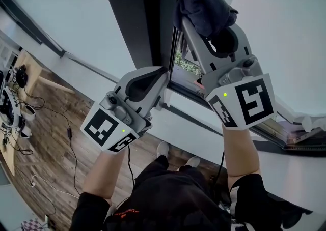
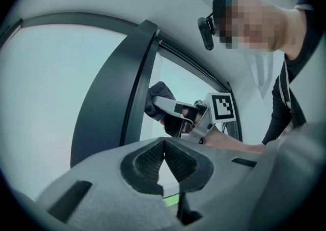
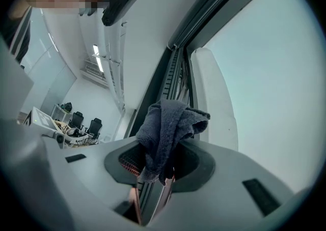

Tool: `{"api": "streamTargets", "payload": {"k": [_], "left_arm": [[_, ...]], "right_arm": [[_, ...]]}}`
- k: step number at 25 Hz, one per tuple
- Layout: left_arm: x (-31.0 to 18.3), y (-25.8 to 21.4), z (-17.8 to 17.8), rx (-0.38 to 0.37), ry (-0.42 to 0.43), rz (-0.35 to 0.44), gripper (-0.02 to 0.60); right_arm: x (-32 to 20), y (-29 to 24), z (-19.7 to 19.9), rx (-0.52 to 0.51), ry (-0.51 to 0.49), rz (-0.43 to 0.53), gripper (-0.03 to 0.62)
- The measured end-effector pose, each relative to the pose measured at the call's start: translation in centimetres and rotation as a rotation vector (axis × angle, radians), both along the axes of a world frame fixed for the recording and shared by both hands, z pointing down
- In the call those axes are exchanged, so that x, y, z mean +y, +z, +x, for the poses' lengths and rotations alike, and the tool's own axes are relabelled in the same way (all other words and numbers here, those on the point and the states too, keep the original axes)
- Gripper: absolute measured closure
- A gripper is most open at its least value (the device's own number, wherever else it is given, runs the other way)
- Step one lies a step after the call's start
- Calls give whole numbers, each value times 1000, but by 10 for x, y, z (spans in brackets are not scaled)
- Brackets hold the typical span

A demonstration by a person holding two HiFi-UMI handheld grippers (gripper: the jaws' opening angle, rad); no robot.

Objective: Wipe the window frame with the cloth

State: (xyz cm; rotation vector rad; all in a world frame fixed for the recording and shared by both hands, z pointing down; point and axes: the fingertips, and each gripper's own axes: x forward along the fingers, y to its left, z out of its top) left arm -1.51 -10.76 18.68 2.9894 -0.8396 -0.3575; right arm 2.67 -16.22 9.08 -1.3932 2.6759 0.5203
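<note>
Right hand-held gripper (image 3: 161, 168) grips cloth (image 3: 168, 123); bunched end points along window frame (image 1: 146, 21).

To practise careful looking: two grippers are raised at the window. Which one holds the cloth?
The right gripper, shut on the dark grey cloth by the window frame. The left gripper is shut with nothing between its jaws.

Setting: an office, as I read it on my feed.
- Black swivel chairs (image 3: 76, 120) and a cluttered white surface (image 3: 43, 119), far left of the right gripper (image 3: 159, 173).
- Ceiling strip light (image 3: 97, 51) above them.
- Wood-plank floor (image 1: 51, 143) with trailing cables (image 1: 69, 132), left of the left gripper (image 1: 153, 80).
- Tall glazing in a dark window frame (image 1: 147, 16).
</note>
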Motion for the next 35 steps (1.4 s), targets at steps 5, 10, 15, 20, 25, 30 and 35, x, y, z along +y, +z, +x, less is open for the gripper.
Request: {"api": "streamTargets", "payload": {"k": [5,10,15,20,25,30,35], "left_arm": [[-1,10,1,-1,1,-23,561],[-1,20,0,-3,-1,-44,561],[-2,33,1,-7,-2,-64,561],[-4,44,4,-13,-1,-84,561],[-4,56,4,-17,0,-106,561],[-5,65,4,-22,2,-125,561],[-6,78,3,-27,3,-149,561]], "right_arm": [[-2,17,1,-6,-1,-33,477],[-3,36,0,-7,-4,-67,477],[-4,59,1,-9,-6,-108,477],[-6,83,3,-6,-5,-151,477],[-5,112,3,-9,-3,-205,477],[-7,137,4,-16,-1,-259,477],[-7,163,5,-19,6,-308,477]]}}
